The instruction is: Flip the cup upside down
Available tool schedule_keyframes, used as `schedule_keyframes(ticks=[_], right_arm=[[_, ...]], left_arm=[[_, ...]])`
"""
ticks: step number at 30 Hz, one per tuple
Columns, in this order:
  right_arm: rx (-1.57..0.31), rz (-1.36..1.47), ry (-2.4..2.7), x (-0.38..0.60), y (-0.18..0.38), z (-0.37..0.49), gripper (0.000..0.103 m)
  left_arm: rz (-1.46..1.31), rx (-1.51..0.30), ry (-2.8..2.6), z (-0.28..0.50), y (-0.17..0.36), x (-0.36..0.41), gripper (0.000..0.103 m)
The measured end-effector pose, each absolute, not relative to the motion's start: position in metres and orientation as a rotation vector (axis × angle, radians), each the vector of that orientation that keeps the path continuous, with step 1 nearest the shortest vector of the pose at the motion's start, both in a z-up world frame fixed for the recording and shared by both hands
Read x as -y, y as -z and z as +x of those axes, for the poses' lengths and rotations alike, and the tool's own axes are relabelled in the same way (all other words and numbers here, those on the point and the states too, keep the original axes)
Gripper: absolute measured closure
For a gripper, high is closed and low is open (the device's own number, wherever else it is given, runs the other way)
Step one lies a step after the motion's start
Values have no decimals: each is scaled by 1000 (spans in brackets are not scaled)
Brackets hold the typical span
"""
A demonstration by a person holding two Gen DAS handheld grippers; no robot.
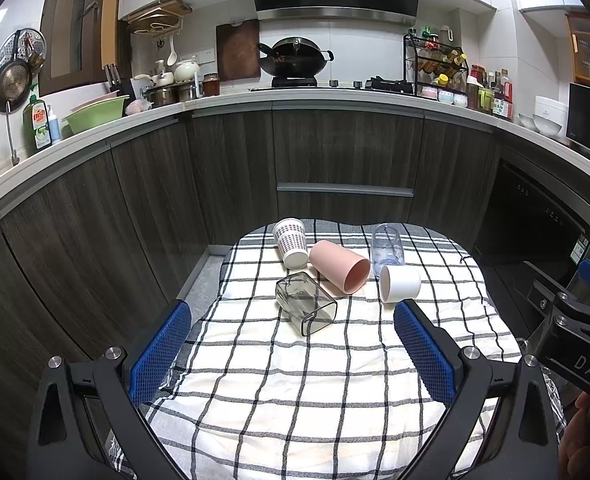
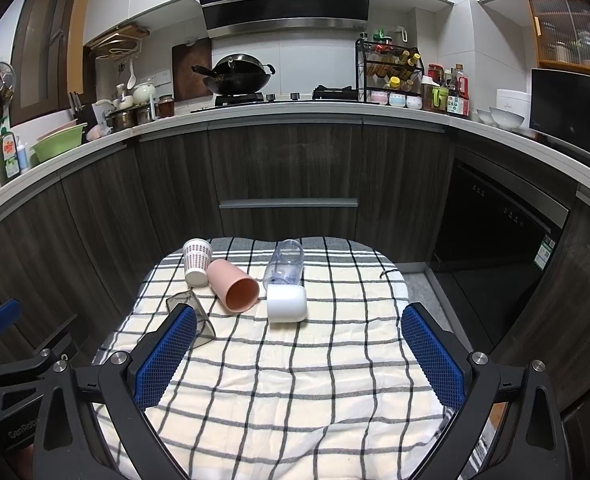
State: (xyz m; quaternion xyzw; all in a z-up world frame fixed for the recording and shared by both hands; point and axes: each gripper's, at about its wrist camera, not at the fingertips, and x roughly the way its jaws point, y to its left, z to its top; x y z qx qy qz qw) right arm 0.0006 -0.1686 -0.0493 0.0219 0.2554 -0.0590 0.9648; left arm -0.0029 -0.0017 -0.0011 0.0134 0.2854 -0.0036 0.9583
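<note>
Left gripper (image 1: pixel 293 316): fingers spread wide, holding nothing. Right gripper (image 2: pixel 299 320): fingers likewise spread, empty. Ahead of the fingertips, on the checked cloth (image 1: pixel 295 380), five cups lie on their sides: smoky square cup (image 1: pixel 305 303) nearest, then white cup (image 1: pixel 400 283), pink cup (image 1: pixel 339 266), dotted cup (image 1: pixel 291 242), clear cup (image 1: pixel 387 246).
</note>
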Motion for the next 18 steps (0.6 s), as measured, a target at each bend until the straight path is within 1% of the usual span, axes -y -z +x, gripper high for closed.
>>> schedule_keyframes(ticks=[18], right_arm=[[-524, 50, 117, 170, 51, 0, 0]], left_arm=[[28, -580, 7, -3, 2, 2, 0]])
